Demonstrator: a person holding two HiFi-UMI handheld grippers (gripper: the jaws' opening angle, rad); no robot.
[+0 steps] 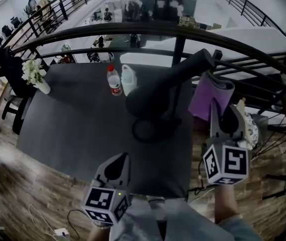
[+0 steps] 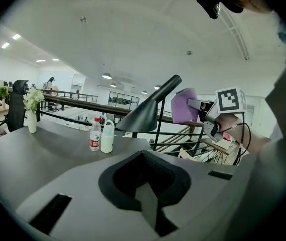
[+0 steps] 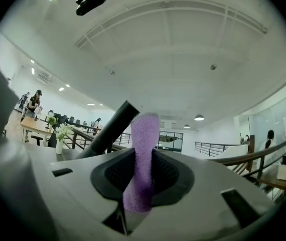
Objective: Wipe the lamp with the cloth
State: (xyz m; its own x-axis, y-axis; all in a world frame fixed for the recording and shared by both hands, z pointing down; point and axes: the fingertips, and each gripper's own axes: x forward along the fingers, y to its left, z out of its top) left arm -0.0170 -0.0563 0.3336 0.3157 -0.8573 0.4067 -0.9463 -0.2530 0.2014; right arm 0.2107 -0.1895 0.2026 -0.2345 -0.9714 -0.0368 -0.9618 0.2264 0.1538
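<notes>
A black desk lamp (image 1: 155,95) stands on the dark table (image 1: 67,124), with its cone shade low over the ring base and its arm rising to the right. My right gripper (image 1: 217,115) is shut on a purple cloth (image 1: 210,95), held up just right of the lamp's arm and off the table's right edge. In the right gripper view the cloth (image 3: 142,154) stands between the jaws, with the lamp arm (image 3: 110,129) right behind it. My left gripper (image 1: 119,158) hovers shut and empty over the table's front edge. The left gripper view shows the lamp (image 2: 145,115) and the cloth (image 2: 184,106) ahead.
A water bottle (image 1: 114,80) and a white jug (image 1: 128,79) stand behind the lamp's shade. A vase of white flowers (image 1: 35,74) sits at the table's far left corner. A black railing (image 1: 133,31) runs behind the table; a chair (image 1: 7,69) is at the left.
</notes>
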